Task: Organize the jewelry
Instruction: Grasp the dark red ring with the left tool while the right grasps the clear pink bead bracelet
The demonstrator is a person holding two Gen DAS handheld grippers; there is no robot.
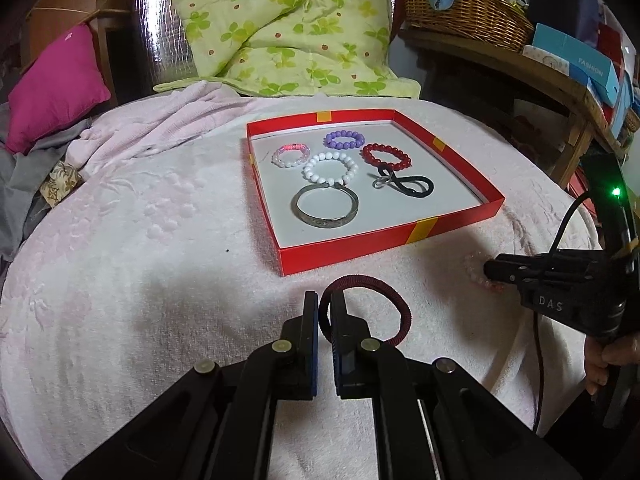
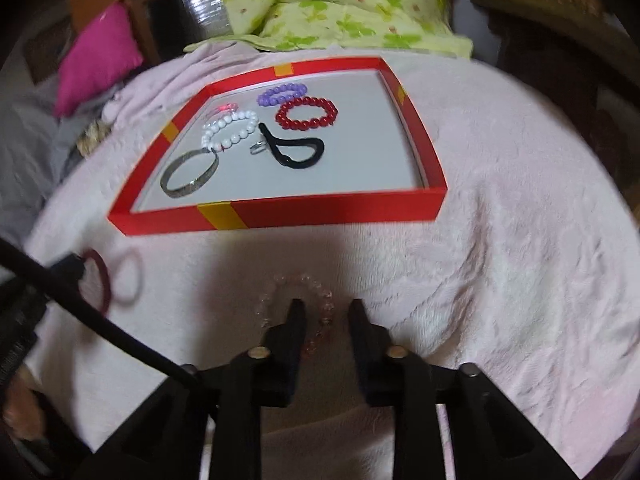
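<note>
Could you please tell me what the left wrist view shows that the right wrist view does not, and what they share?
Only the left wrist view shows the wicker basket, the blue box, and the left gripper shut on the maroon hair tie.

Only the right wrist view shows the full ring of the clear beaded bracelet on the pink blanket, with the right gripper open around its near side.

Both show the red tray holding the silver bangle, the white, purple and red bead bracelets, and a black hair tie.
</note>
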